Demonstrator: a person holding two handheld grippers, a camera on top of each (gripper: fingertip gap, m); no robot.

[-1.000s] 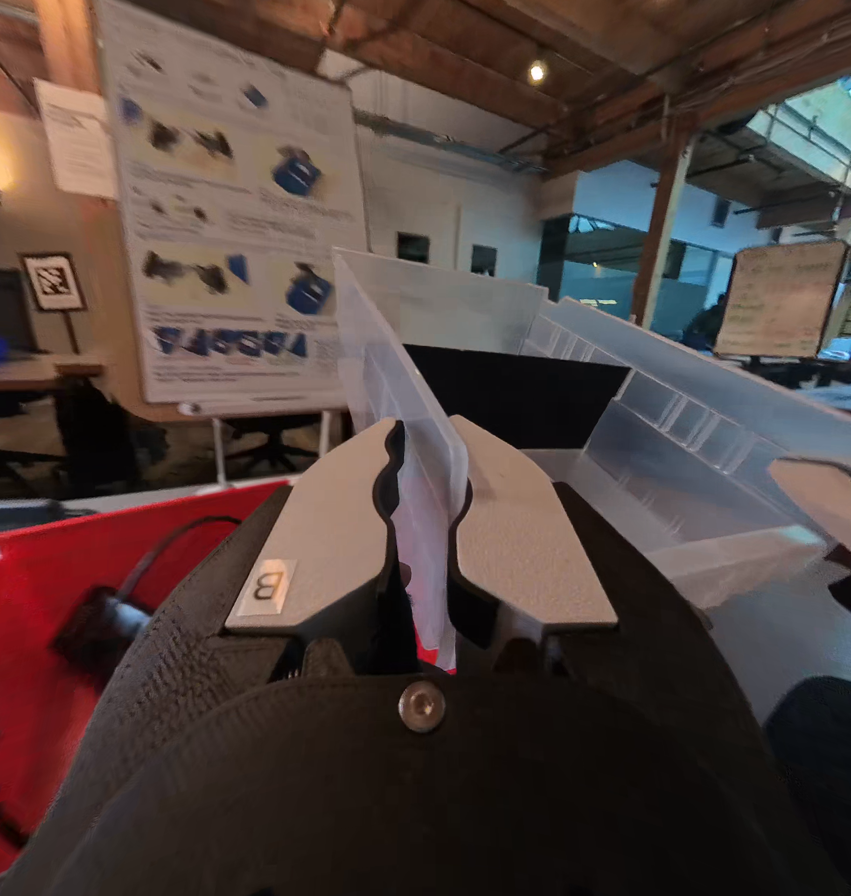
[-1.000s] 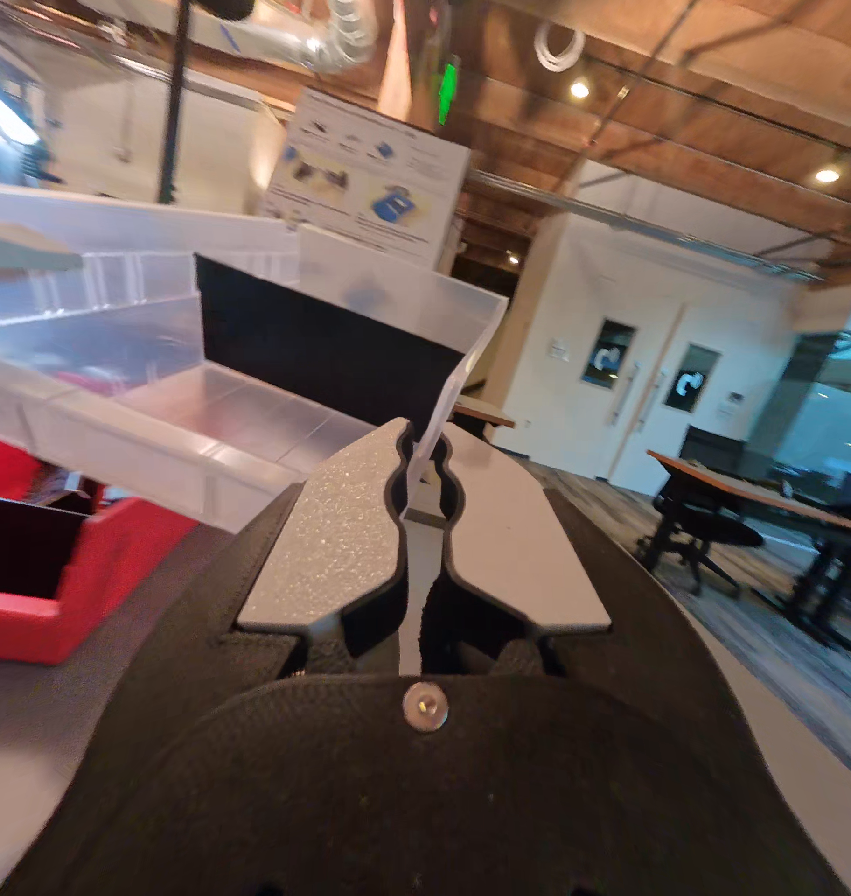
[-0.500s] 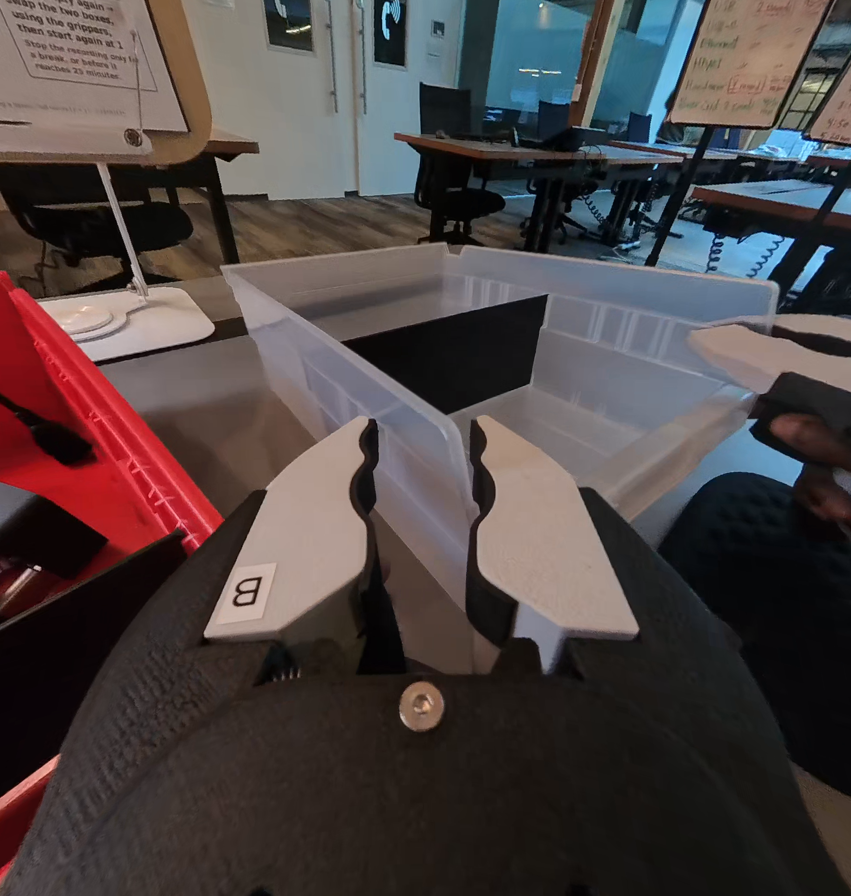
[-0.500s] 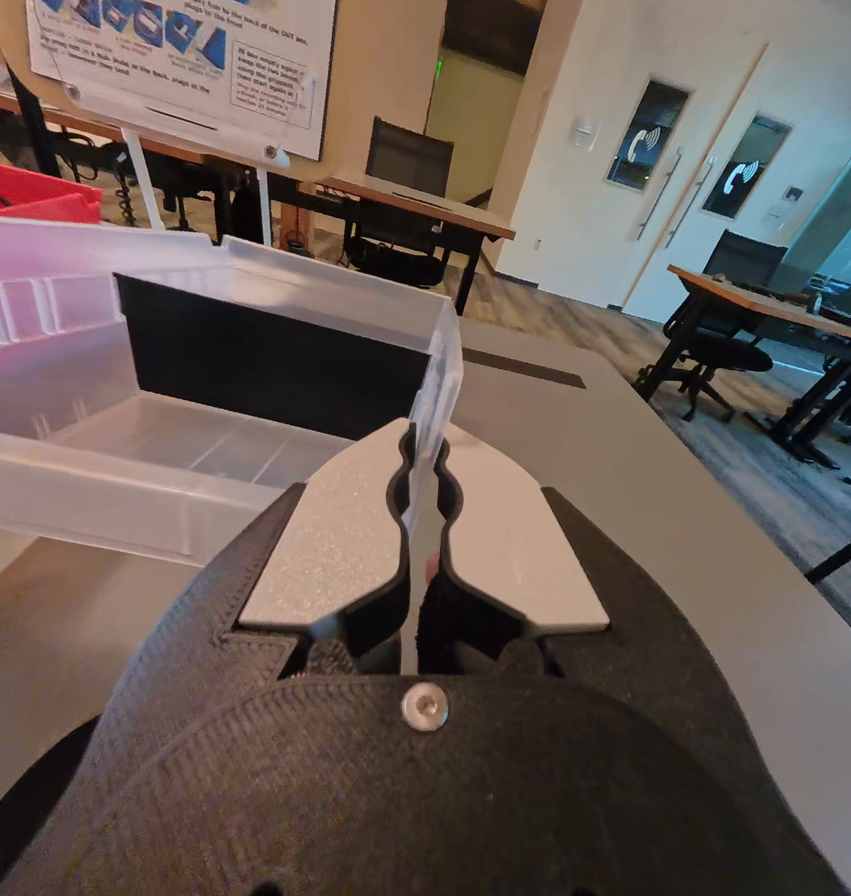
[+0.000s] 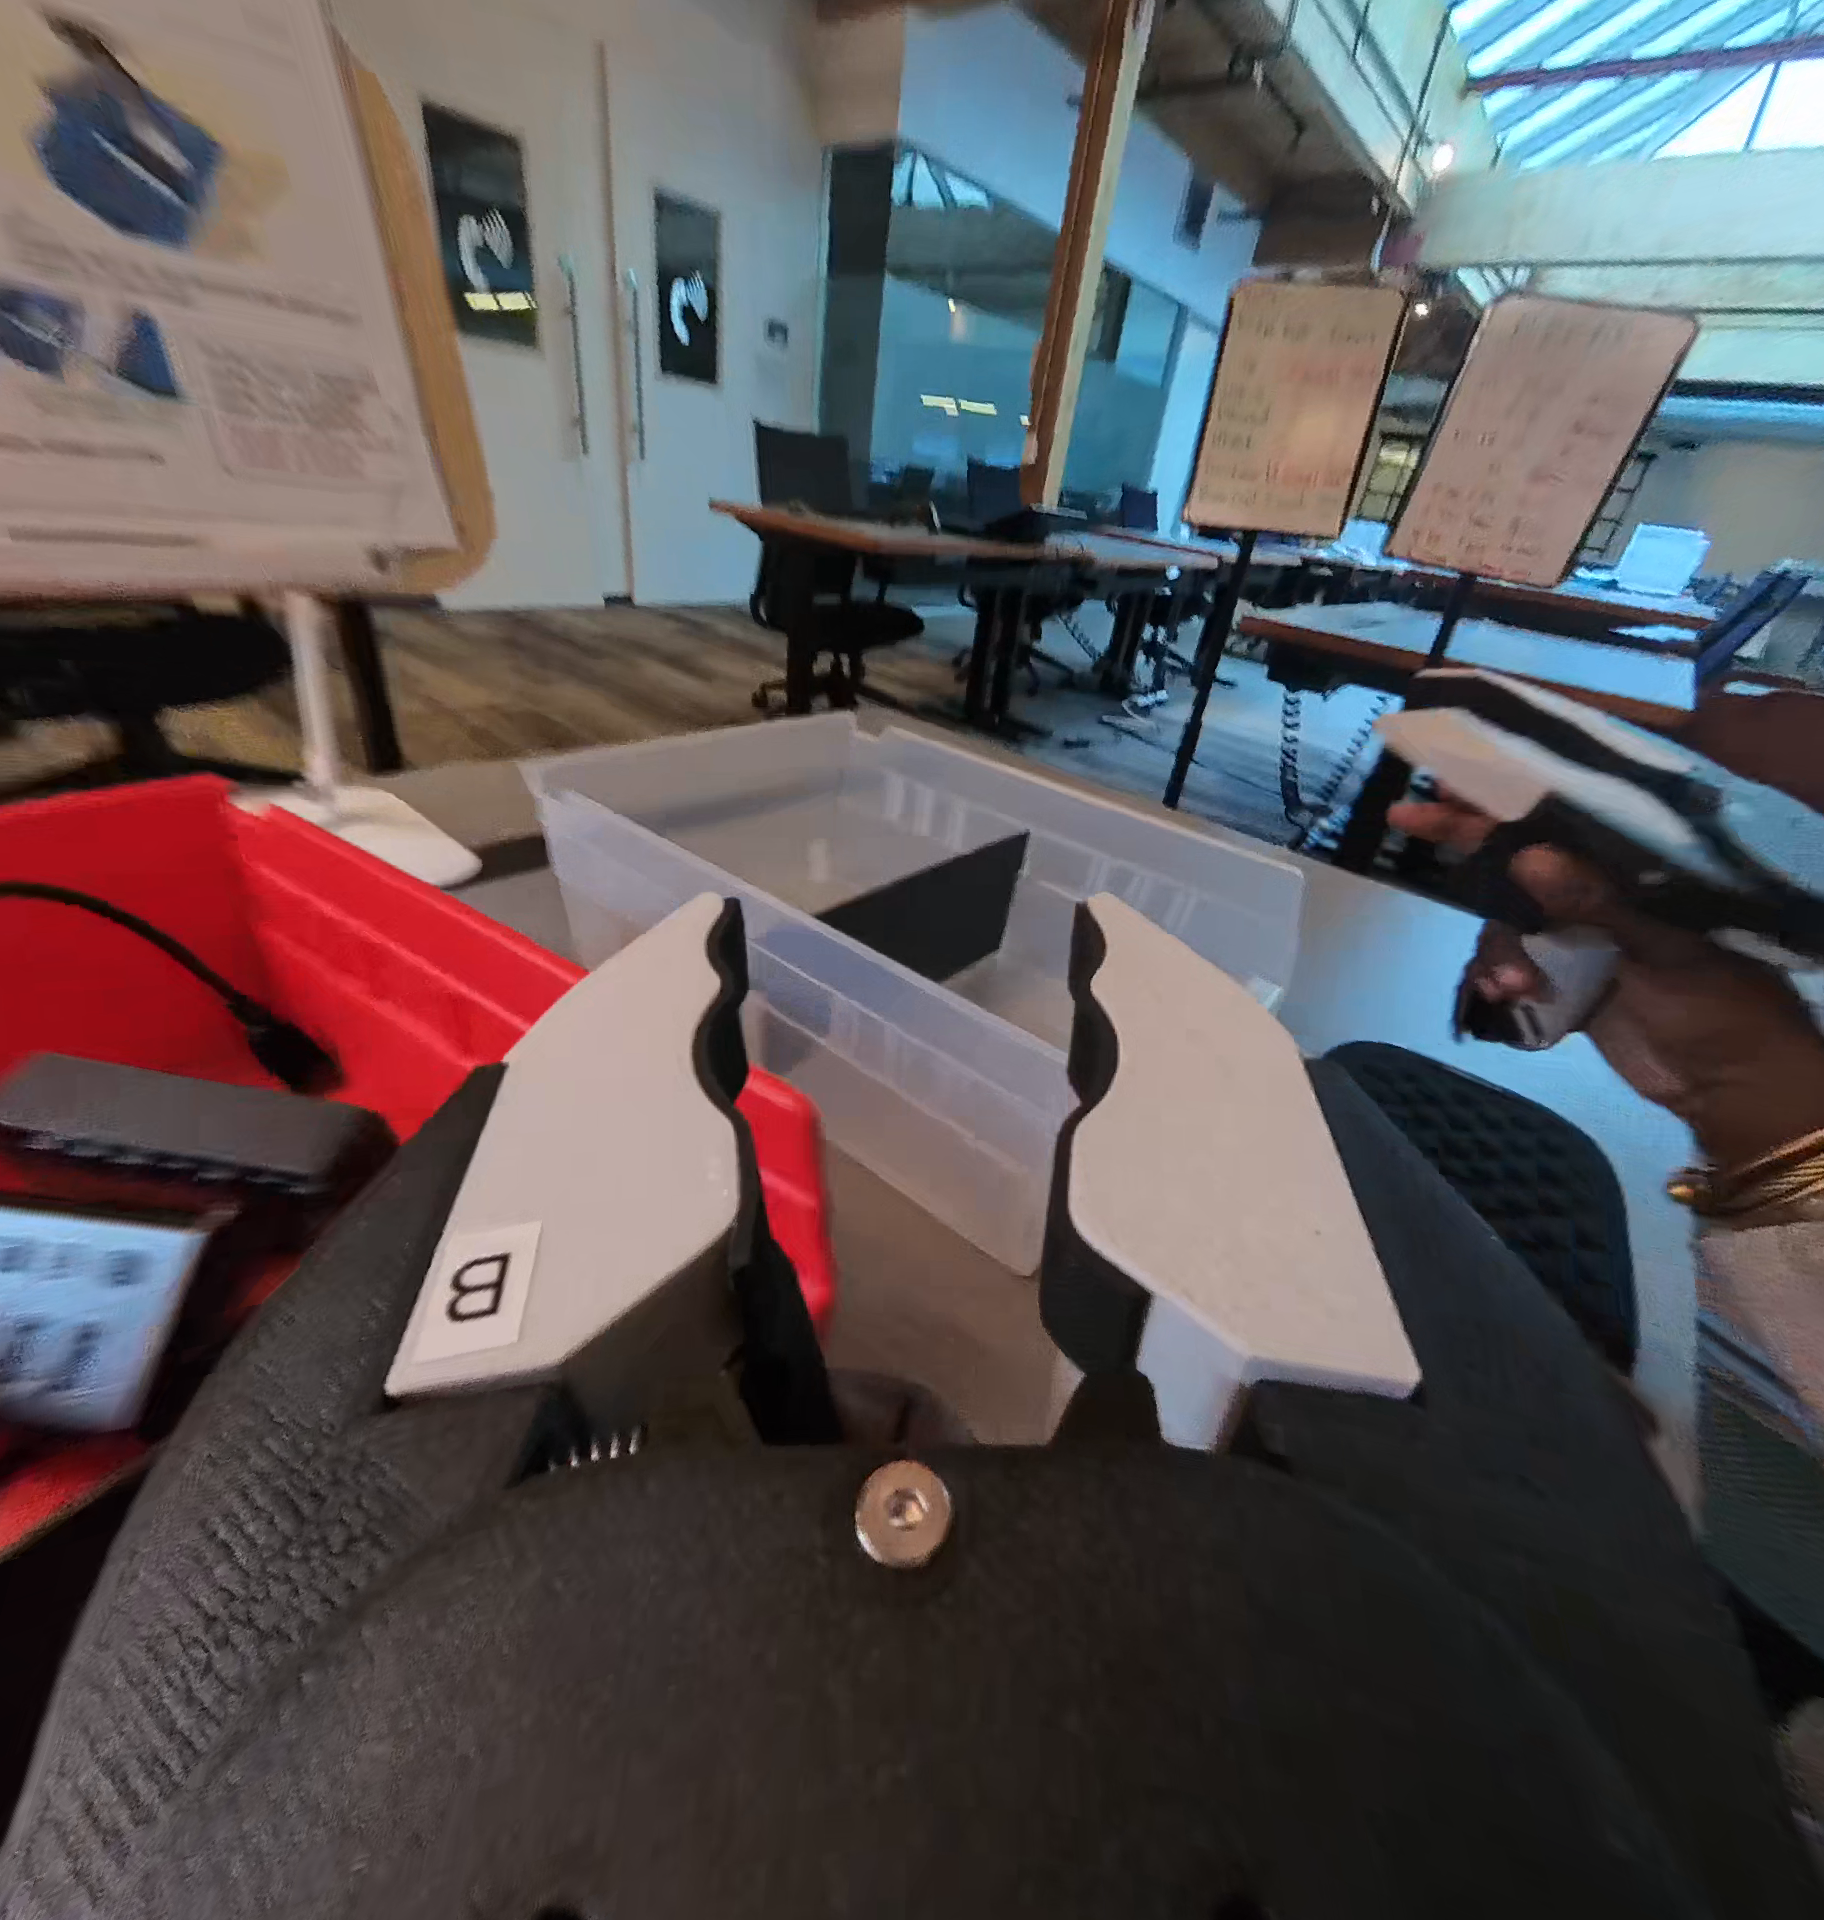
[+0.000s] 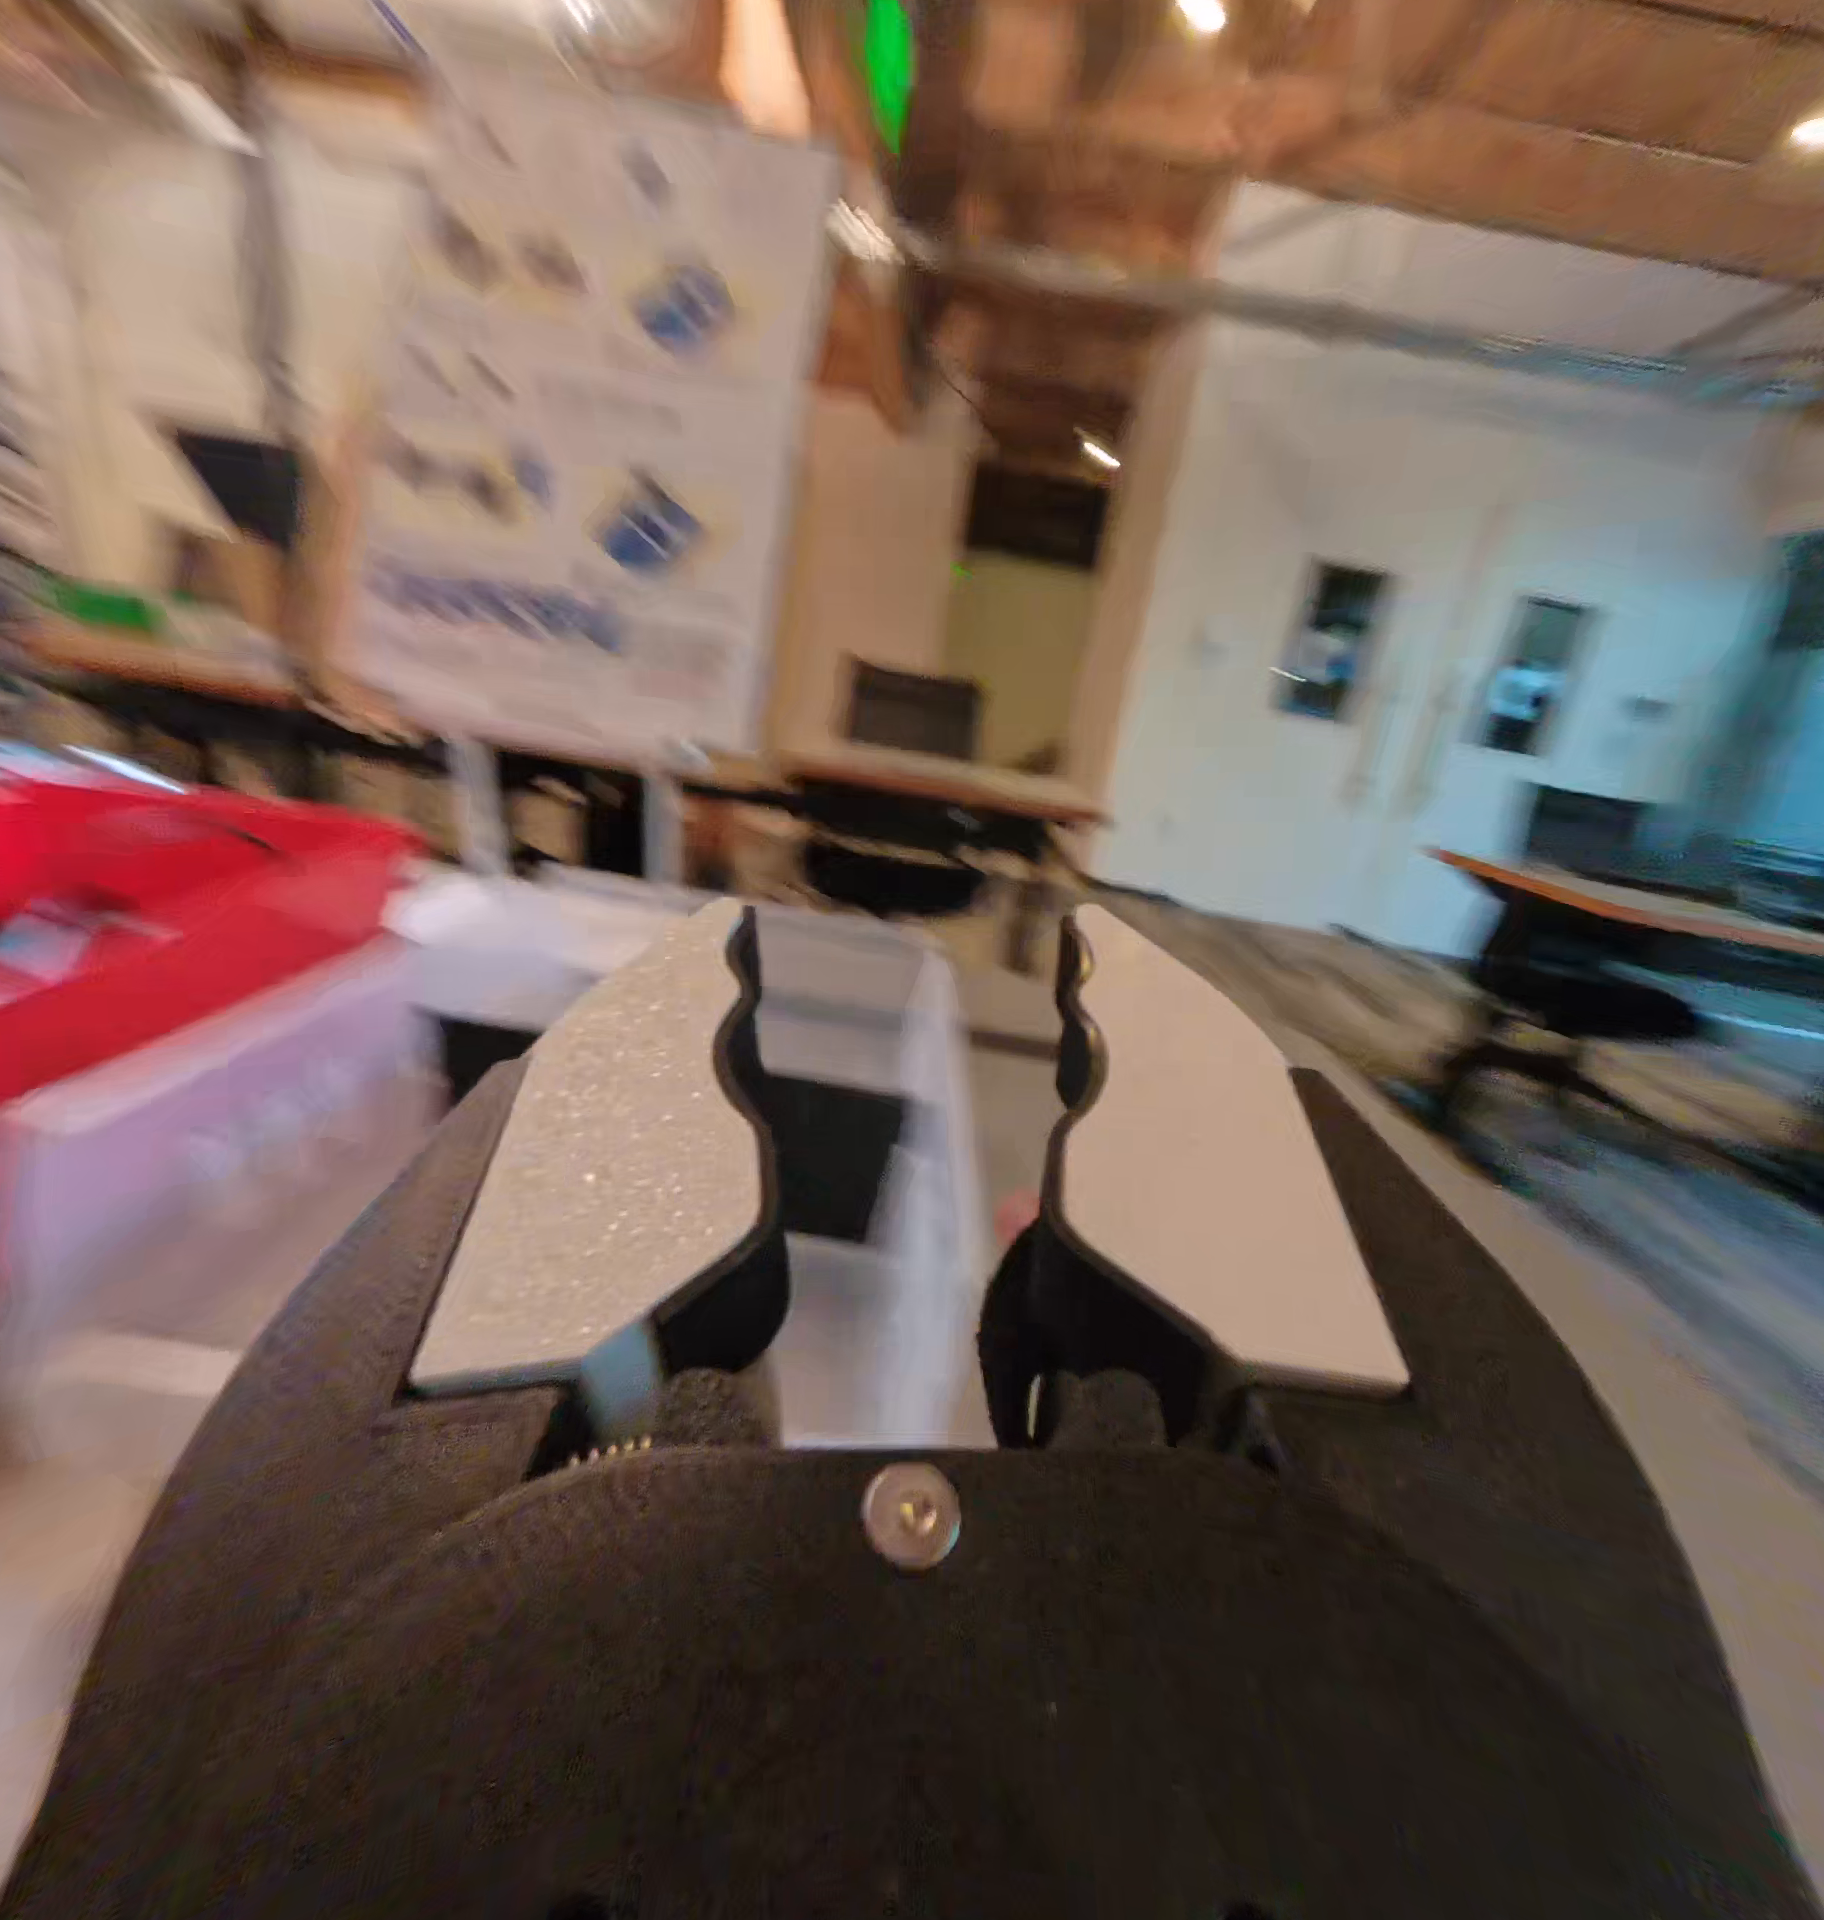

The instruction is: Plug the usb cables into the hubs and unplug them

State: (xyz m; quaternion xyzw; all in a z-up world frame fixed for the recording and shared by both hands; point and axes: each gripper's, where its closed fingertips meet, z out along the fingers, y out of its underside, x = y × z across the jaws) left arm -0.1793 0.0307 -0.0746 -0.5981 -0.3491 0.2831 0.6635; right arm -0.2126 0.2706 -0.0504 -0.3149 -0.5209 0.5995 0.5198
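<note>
A clear plastic bin (image 5: 866, 1049) with a black divider (image 5: 939, 914) rests on the grey table, just ahead of my left gripper (image 5: 908, 925), which is open and empty. To its left a red bin (image 5: 388, 956) holds a black hub (image 5: 160, 1127) and a black cable (image 5: 160, 945). My right gripper (image 6: 903, 935) is open and empty, raised behind the clear bin (image 6: 866, 1299); this view is blurred. It also shows at the right of the left wrist view (image 5: 1490, 748), held by a hand.
A white-based stand (image 5: 368, 821) with a poster board (image 5: 181, 312) stands behind the red bin (image 6: 139, 935). A black mesh chair back (image 5: 1490, 1174) sits at the near right. Desks and whiteboards fill the room beyond the grey table (image 5: 1375, 977).
Both grippers let go of the clear bin's walls, opened wide and pulled back. The bin, lifted and tilted one second ago, now rests flat on the table.
</note>
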